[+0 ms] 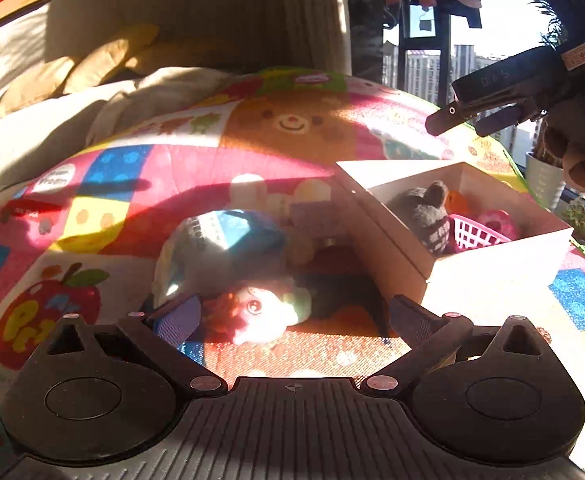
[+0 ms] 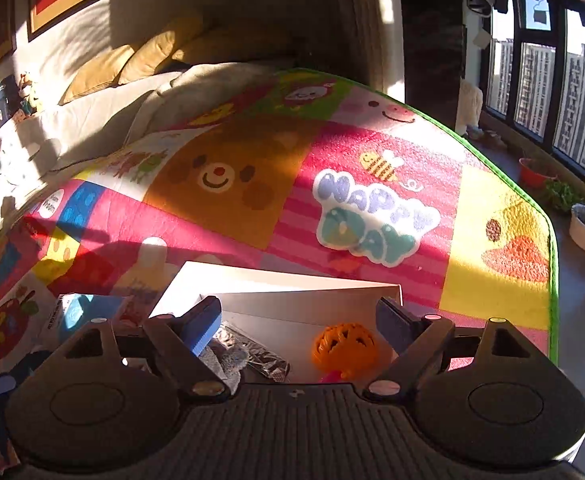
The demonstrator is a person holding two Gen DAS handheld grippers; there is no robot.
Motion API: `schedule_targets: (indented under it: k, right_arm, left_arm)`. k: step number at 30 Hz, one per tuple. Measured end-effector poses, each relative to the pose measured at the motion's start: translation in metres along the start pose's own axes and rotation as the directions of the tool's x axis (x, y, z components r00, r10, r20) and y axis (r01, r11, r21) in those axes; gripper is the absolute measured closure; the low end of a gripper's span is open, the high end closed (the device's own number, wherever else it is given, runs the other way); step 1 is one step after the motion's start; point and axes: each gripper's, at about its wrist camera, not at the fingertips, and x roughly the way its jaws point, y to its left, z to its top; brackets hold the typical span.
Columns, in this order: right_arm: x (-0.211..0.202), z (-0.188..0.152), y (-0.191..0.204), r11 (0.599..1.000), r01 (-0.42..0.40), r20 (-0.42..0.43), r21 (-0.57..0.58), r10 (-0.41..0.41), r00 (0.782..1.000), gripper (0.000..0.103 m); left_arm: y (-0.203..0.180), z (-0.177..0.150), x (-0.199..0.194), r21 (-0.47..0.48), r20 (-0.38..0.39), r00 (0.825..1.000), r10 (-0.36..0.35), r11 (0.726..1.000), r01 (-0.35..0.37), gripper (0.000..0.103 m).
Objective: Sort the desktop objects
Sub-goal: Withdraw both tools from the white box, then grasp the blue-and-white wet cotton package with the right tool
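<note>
Left gripper point(image 1: 290, 312) spread wide, empty, over red-haired doll point(image 1: 258, 312) on play mat point(image 1: 132, 168); right gripper point(image 2: 298, 322) spread, empty, above white box point(image 2: 292, 284) holding orange ball point(image 2: 344, 346).

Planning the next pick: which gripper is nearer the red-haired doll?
Left. The left gripper hangs open right over the red-haired doll; the right gripper is over the white box, off to the doll's right.

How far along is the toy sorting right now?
Partly done: the white box already holds a grey plush, pink basket and orange ball. Nothing is in hand; both jaws are open. The red-haired doll and blue packet remain on the mat.
</note>
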Motion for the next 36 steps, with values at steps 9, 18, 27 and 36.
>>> schedule_targets:
  k: [9, 18, 27, 36]
  right_arm:
    - [0.082, 0.029, 0.120, 0.967, -0.250, -0.266, 0.036, 0.251, 0.931, 0.030]
    - [0.148, 0.028, 0.192, 0.971, -0.202, -0.298, -0.125, 0.158, 0.942, 0.028]
    - [0.091, -0.021, 0.181, 0.919, -0.380, -0.474, -0.105, 0.289, 0.832, 0.053]
    - [-0.006, -0.081, 0.144, 0.888, -0.445, -0.438, -0.115, 0.356, 0.825, 0.053]
  left_arm:
    - [0.025, -0.012, 0.012, -0.051, -0.086, 0.996, 0.035, 0.998, -0.040, 0.000]
    - [0.031, -0.014, 0.015, -0.107, -0.088, 0.996, -0.002, 0.994, -0.007, 0.000]
    - [0.020, -0.029, -0.017, -0.014, -0.119, 0.990, -0.080, 0.997, 0.079, 0.001]
    - [-0.008, -0.056, -0.062, 0.070, -0.194, 0.947, -0.257, 0.959, 0.275, 0.001]
